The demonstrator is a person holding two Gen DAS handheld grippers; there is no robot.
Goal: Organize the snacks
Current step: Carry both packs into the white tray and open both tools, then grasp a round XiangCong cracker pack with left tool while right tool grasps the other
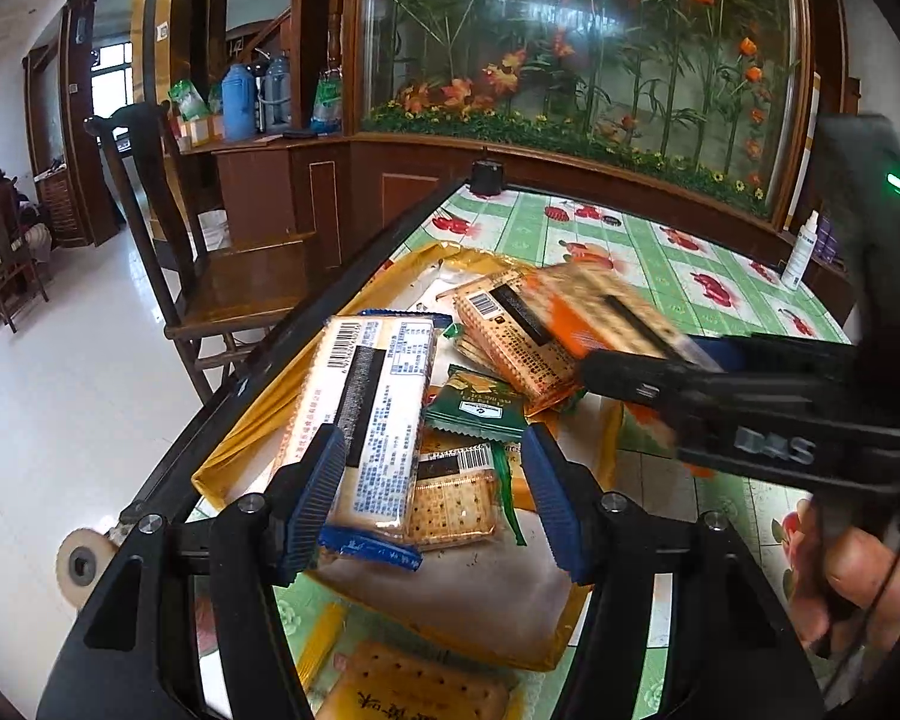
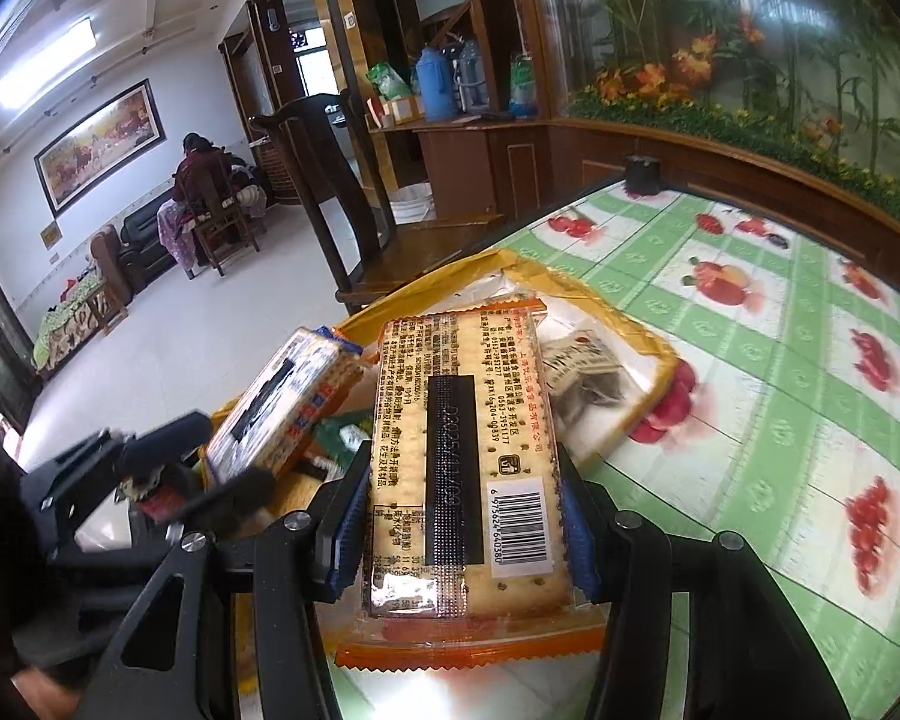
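The left tongs (image 1: 432, 486) stand spread around a blue-edged cracker pack (image 1: 372, 414) atop the snack pile in the yellow bag (image 1: 240, 438) on the surface (image 1: 690, 276); the right tongs (image 2: 465, 534) pinch an orange-edged cracker pack (image 2: 462, 468) lifted above it

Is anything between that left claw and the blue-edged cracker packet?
Nothing visible. The left gripper straddles the blue-edged cracker packet; its left pad touches one side, while the other pad stands clear over a smaller clear-wrapped cracker pack.
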